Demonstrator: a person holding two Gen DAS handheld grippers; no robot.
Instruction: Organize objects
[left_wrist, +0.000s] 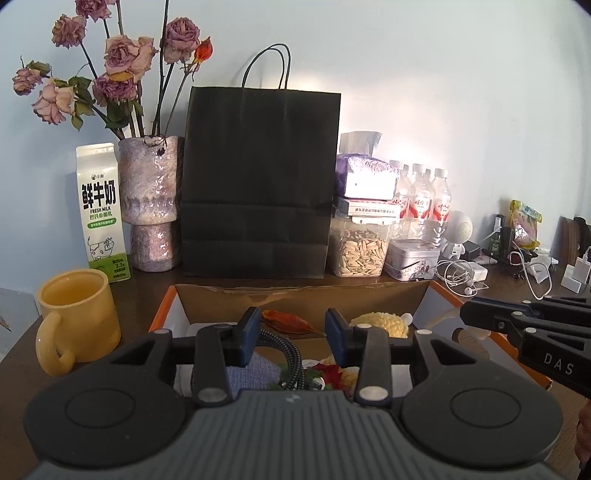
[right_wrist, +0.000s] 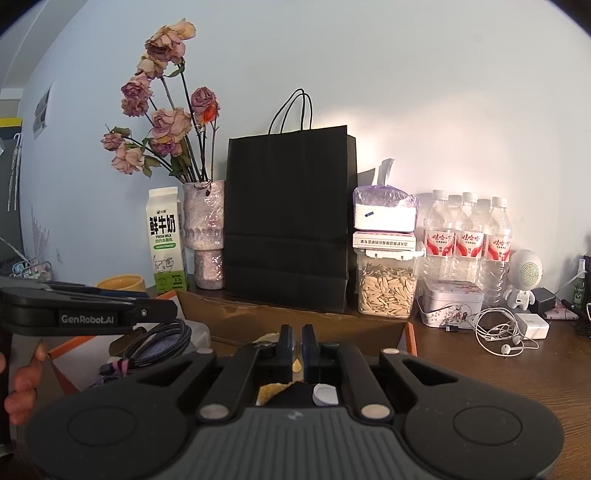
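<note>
Down in the cardboard box (left_wrist: 303, 295), a braided cable (left_wrist: 284, 350) coils over a blue cloth (left_wrist: 251, 369), with an orange leaf (left_wrist: 291, 321) and a knitted yellow toy (left_wrist: 380, 323) toward the far side. The left gripper (left_wrist: 291, 332) hangs over the box, fingers spread wide with nothing between them, cable just below. The right gripper (right_wrist: 295, 345) shows only a narrow gap; a small yellowish piece (right_wrist: 296, 365) sits there, but whether it is gripped, I cannot tell. Beyond the box stand a black paper bag (right_wrist: 291, 218), milk carton (left_wrist: 99, 210), vase (left_wrist: 151, 199), seed jar (right_wrist: 386, 291) and water bottles (right_wrist: 467, 236). A yellow mug (left_wrist: 74, 317) sits left.
</note>
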